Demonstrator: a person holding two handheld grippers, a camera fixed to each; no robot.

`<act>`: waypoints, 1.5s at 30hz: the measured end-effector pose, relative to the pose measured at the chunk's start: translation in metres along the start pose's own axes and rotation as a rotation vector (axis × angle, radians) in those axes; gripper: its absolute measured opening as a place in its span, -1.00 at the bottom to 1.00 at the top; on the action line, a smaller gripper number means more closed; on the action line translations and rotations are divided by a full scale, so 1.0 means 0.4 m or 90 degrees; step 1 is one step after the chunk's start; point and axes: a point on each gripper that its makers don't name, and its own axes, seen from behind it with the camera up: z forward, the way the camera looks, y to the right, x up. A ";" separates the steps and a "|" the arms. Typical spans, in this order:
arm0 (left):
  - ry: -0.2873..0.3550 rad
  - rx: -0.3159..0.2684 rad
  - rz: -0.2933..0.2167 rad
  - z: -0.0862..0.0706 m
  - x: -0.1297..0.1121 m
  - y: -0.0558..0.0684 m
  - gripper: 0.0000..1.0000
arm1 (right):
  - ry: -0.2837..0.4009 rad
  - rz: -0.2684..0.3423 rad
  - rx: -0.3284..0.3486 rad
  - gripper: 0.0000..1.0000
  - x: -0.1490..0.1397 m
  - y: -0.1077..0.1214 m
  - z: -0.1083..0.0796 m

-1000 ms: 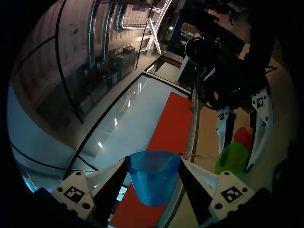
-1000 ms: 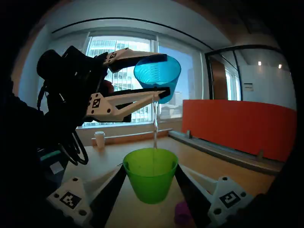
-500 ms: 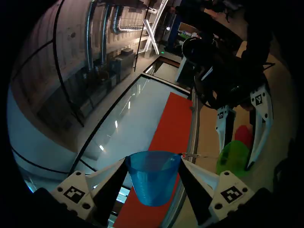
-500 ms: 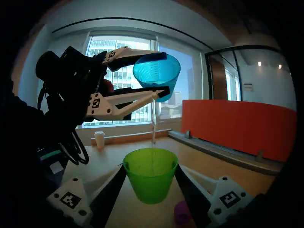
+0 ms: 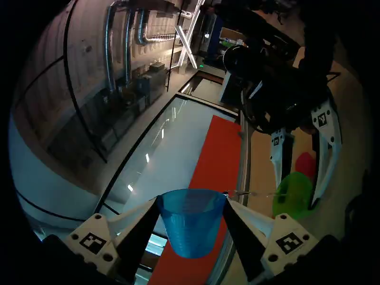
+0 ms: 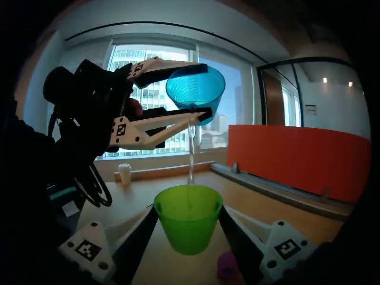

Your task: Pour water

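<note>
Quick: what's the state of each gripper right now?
Left gripper: closed on the tilted blue cup.
Right gripper: closed on the green cup.

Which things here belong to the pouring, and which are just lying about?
In the job:
blue cup, tilted in the left gripper
water stream
green cup, held in the right gripper

Lying about:
small white cup
purple object
orange partition

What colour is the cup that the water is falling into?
The cup is bright green, best seen in the right gripper view.
</note>
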 end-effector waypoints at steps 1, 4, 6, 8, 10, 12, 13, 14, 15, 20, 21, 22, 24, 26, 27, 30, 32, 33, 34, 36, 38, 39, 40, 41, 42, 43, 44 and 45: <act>0.000 0.000 0.002 0.000 0.001 -0.001 0.77 | 0.000 0.000 0.000 0.81 0.000 0.000 0.000; 0.001 0.001 0.008 -0.001 0.003 -0.003 0.77 | 0.001 -0.001 0.000 0.80 0.002 0.001 0.001; 0.002 0.001 0.012 -0.001 0.005 -0.004 0.77 | 0.002 -0.001 0.000 0.80 0.004 0.001 0.001; 0.002 0.001 0.015 -0.001 0.007 -0.005 0.77 | 0.002 -0.001 0.000 0.80 0.006 0.002 0.002; 0.003 0.001 0.018 -0.002 0.009 -0.005 0.77 | 0.002 -0.002 0.000 0.81 0.008 0.002 0.002; 0.004 0.000 0.021 -0.002 0.012 -0.005 0.77 | 0.003 -0.003 -0.001 0.81 0.009 0.004 0.002; 0.004 0.000 0.022 -0.002 0.013 -0.006 0.77 | 0.003 -0.003 -0.001 0.81 0.010 0.004 0.002; 0.005 0.000 0.024 -0.003 0.015 -0.006 0.77 | 0.004 -0.003 -0.002 0.80 0.010 0.005 0.002; 0.006 0.000 0.025 -0.003 0.016 -0.006 0.77 | 0.004 -0.003 -0.002 0.80 0.011 0.006 0.002; 0.010 0.000 0.032 -0.001 0.025 -0.007 0.77 | 0.005 -0.004 -0.002 0.80 0.014 0.008 0.001; 0.011 0.000 0.033 -0.001 0.025 -0.007 0.77 | 0.005 -0.004 -0.002 0.80 0.015 0.008 0.001; 0.011 0.000 0.035 0.000 0.026 -0.008 0.77 | 0.005 -0.004 -0.003 0.80 0.015 0.009 0.000; 0.012 0.000 0.039 0.001 0.026 -0.008 0.77 | 0.005 -0.004 -0.003 0.80 0.015 0.010 -0.001; 0.013 0.001 0.043 0.003 0.027 -0.010 0.77 | 0.005 -0.005 -0.004 0.80 0.016 0.013 -0.002; 0.013 0.002 0.045 0.004 0.027 -0.010 0.77 | 0.005 -0.006 -0.004 0.80 0.016 0.013 -0.003; 0.014 0.002 0.050 0.006 0.028 -0.011 0.77 | 0.005 -0.006 -0.004 0.80 0.017 0.015 -0.004; 0.015 0.002 0.053 0.007 0.029 -0.012 0.77 | 0.005 -0.006 -0.005 0.80 0.018 0.016 -0.005; 0.015 0.002 0.056 0.007 0.030 -0.013 0.77 | 0.005 -0.007 -0.005 0.80 0.018 0.017 -0.005; 0.016 0.001 0.059 0.007 0.031 -0.014 0.77 | 0.005 -0.007 -0.005 0.80 0.018 0.017 -0.004; 0.016 0.001 0.066 0.007 0.032 -0.015 0.77 | 0.006 -0.007 -0.005 0.81 0.019 0.018 -0.004; 0.016 0.000 0.073 0.007 0.033 -0.016 0.77 | 0.006 -0.007 -0.005 0.80 0.019 0.019 -0.004; 0.016 0.000 0.077 0.006 0.033 -0.016 0.77 | 0.006 -0.007 -0.005 0.80 0.019 0.019 -0.004; 0.016 0.000 0.080 0.006 0.033 -0.016 0.77 | 0.006 -0.007 -0.005 0.80 0.019 0.019 -0.003; 0.016 0.000 0.084 0.006 0.034 -0.016 0.77 | 0.007 -0.007 -0.005 0.80 0.019 0.019 -0.003; 0.015 0.000 0.086 0.006 0.034 -0.017 0.77 | 0.007 -0.007 -0.006 0.80 0.019 0.020 -0.003; 0.015 0.000 0.089 0.006 0.034 -0.018 0.77 | 0.007 -0.007 -0.006 0.80 0.019 0.020 -0.003; 0.015 0.001 0.092 0.006 0.035 -0.018 0.77 | 0.007 -0.007 -0.006 0.80 0.019 0.020 -0.003; 0.015 0.001 0.094 0.006 0.036 -0.019 0.77 | 0.007 -0.007 -0.006 0.80 0.020 0.020 -0.003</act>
